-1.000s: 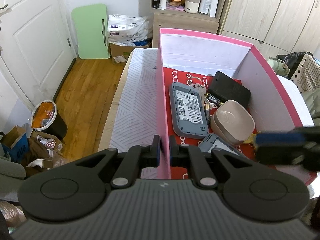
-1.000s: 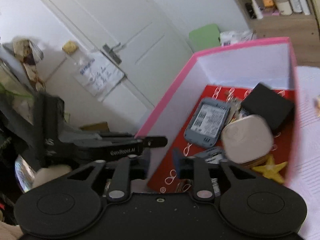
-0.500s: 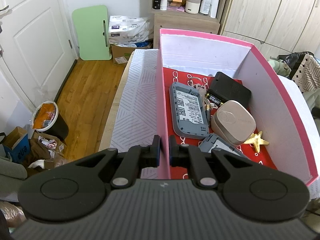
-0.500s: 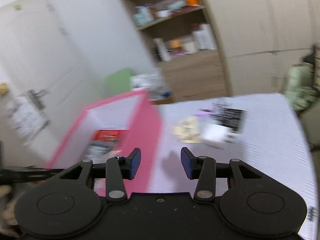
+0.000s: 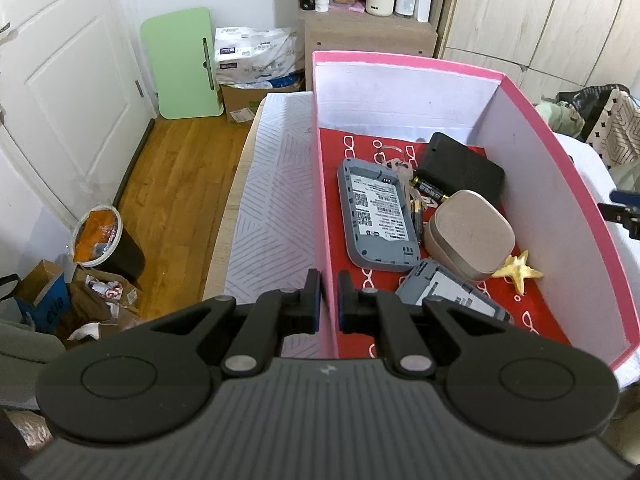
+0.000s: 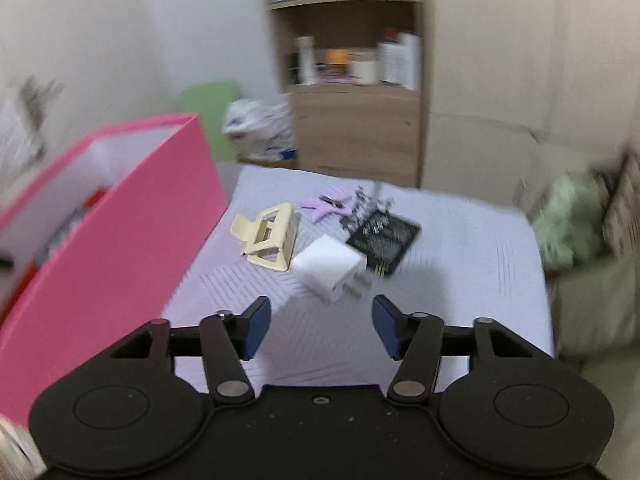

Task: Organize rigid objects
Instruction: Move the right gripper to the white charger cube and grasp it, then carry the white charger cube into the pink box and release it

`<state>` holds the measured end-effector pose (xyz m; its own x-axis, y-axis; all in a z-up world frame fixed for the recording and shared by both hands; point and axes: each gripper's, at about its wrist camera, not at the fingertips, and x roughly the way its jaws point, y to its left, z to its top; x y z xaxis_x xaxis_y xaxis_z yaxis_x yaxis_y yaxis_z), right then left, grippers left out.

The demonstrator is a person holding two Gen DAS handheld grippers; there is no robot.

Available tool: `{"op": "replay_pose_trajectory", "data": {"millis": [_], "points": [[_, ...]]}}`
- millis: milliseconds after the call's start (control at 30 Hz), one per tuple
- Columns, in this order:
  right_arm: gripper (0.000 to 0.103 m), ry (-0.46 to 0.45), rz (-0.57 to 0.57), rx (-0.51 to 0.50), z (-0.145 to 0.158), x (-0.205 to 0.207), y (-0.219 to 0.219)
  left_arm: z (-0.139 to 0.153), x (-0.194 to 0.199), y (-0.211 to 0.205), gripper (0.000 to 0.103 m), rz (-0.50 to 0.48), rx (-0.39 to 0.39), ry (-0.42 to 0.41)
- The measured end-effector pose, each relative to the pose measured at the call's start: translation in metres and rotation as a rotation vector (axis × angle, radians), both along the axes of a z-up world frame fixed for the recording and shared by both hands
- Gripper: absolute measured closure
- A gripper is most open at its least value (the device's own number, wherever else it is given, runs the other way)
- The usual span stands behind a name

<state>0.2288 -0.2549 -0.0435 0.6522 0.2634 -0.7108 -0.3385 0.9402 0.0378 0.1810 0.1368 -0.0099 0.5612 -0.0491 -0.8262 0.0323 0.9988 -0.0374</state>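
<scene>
My left gripper (image 5: pixel 329 304) is shut on the left wall of the pink box (image 5: pixel 320 184). Inside lie a grey device (image 5: pixel 376 216), a second grey device (image 5: pixel 448 292), a beige case (image 5: pixel 470 236), a black block (image 5: pixel 460 168), a battery (image 5: pixel 430 192) and a yellow starfish (image 5: pixel 518 268). My right gripper (image 6: pixel 320 330) is open and empty above the bed cover, just short of a white plug adapter (image 6: pixel 330 268). Beyond it lie a cream hair claw (image 6: pixel 270 236), a black flat battery (image 6: pixel 384 236) and a purple clip (image 6: pixel 326 206). The pink box (image 6: pixel 120 240) is to its left.
The box stands on a white patterned cover (image 5: pixel 276 200) whose left edge drops to a wooden floor. A bin (image 5: pixel 102 240) and clutter stand below. A shelf unit (image 6: pixel 352 80) and cupboards are behind. Soft green and patterned things (image 6: pixel 572 220) lie at the right.
My right gripper has swung out of the box to the right, over the cover, and opened wide. The starfish now lies in the box. My left gripper has not moved.
</scene>
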Motion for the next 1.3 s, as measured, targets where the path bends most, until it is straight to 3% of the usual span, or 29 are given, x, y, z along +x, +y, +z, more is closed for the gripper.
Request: {"op": "replay_pose_trajectory", "data": {"millis": [100,200,467,500,600,933,1100,1133,1300], "points": [[0.037,-0.043,0.096,-0.061,-0.001,0.014,0.002,0.001,0.003,-0.001,0.096,0.011,-0.004,0.011],[0.037,-0.161,0.109,-0.059,-0.007,0.024,0.001,0.002,0.003,-0.005,0.096,0.007,0.022,0.013],[0.039,-0.102,0.278,-0.071,-0.031,0.047,0.011,0.002,0.005,-0.005,0.096,0.017,0.014,0.015],[0.045,-0.126,0.278,-0.094,-0.032,0.042,0.013,0.002,0.006,-0.004,0.096,0.022,0.007,0.014],[0.047,-0.126,0.275,-0.099,-0.031,0.033,0.016,0.002,0.007,0.0,0.096,0.032,-0.016,0.008],[0.041,-0.084,0.231,-0.105,-0.032,0.027,0.024,0.001,0.008,0.005,0.096,0.037,-0.048,-0.001],[0.042,-0.018,0.151,0.006,-0.04,0.044,0.009,0.001,0.009,0.006,0.096,0.024,-0.051,0.006],[0.048,-0.009,0.141,0.025,-0.041,0.044,0.007,0.001,0.009,0.006,0.096,0.023,-0.052,0.006],[0.051,-0.065,0.105,0.044,-0.03,0.03,0.008,0.001,0.009,0.006,0.096,0.02,-0.058,0.004]]}}
